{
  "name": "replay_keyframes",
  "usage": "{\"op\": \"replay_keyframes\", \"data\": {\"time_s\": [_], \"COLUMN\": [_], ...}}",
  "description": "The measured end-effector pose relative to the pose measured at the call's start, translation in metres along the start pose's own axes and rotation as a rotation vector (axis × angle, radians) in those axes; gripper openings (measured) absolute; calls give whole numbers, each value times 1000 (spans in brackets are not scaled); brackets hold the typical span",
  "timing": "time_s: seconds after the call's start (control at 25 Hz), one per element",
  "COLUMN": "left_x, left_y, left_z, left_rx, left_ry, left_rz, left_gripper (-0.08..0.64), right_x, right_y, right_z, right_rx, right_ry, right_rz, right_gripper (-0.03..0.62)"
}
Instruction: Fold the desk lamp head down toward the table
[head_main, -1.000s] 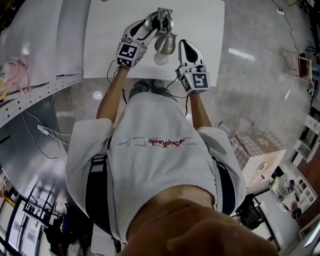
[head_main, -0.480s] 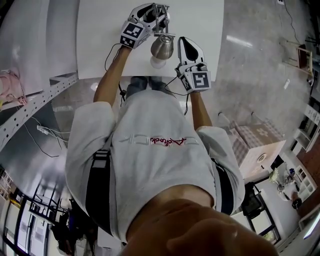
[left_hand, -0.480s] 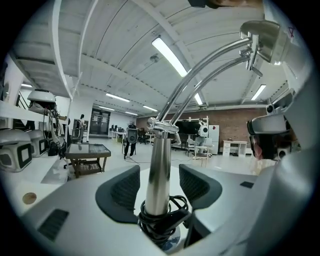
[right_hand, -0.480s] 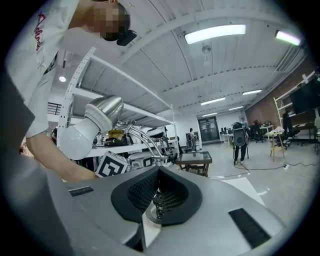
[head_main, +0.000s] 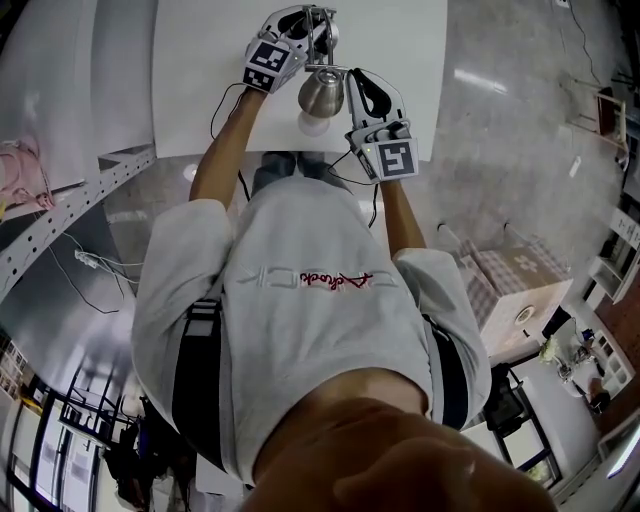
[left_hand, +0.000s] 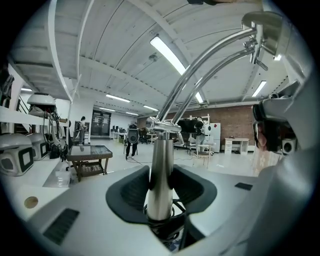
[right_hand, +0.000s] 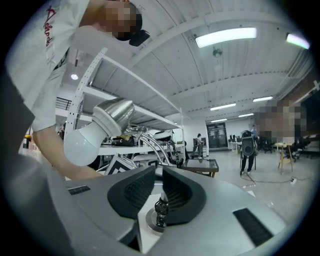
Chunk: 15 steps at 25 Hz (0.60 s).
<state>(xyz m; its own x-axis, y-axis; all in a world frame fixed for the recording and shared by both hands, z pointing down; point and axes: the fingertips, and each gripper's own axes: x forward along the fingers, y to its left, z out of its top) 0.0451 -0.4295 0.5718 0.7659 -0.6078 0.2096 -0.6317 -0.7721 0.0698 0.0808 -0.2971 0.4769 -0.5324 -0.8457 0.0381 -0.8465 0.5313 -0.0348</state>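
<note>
The left gripper (head_main: 303, 28) had pushed farther out over the white desk (head_main: 410, 60) since a second before, right up to the chrome post (left_hand: 160, 160) of the lamp. The right gripper (head_main: 360, 80) had tipped in toward the lamp head (head_main: 322, 90). Over on the left, that post stood straight up between the dark fingers (left_hand: 131, 189). They were closing, and the pads already looked pressed against both its sides. From the top of the post the twin rods (left_hand: 210, 65) swept up and to the right to the head, high in the left gripper view. So the head was up off the desk, not folded down. In the head view the lamp head hung between the two grippers near the desk's near edge, its white bulb (head_main: 314, 122) pointing back toward the person (head_main: 300, 330). On the right, the fingers (right_hand: 134, 192) were opening, with just a narrow slit between them. Something pale showed in that slit, but what it was couldn't be told, and the pads weren't seen pressing on anything. In the right gripper view the lamp head sat up and to the left of those fingers, tilted, bulb end lowest, close by but apart from them. The right gripper's marker cube (head_main: 389, 160) faced the head camera at the desk's near edge.
</note>
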Motion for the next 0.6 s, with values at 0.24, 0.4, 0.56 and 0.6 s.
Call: {"op": "replay_keyframes", "data": {"time_s": [0.24, 0.4, 0.56, 0.6], "left_x": [-1, -1, 0, 0], "left_y": [1, 0, 1, 1], "left_z": [-3, -3, -3, -3], "left_rx": [4, 3, 7, 9], "left_ry": [22, 27, 36, 37], "left_rz": [-1, 0, 4, 5], "left_gripper": [164, 164, 164, 164], "right_x": [2, 10, 27, 30], "right_y": [27, 35, 39, 39], "right_z": [29, 36, 43, 45], "right_rx": [-403, -732, -965, -979], "right_ry": [14, 32, -12, -22], "right_rz": [106, 184, 181, 188], "right_gripper": [160, 161, 169, 169]}}
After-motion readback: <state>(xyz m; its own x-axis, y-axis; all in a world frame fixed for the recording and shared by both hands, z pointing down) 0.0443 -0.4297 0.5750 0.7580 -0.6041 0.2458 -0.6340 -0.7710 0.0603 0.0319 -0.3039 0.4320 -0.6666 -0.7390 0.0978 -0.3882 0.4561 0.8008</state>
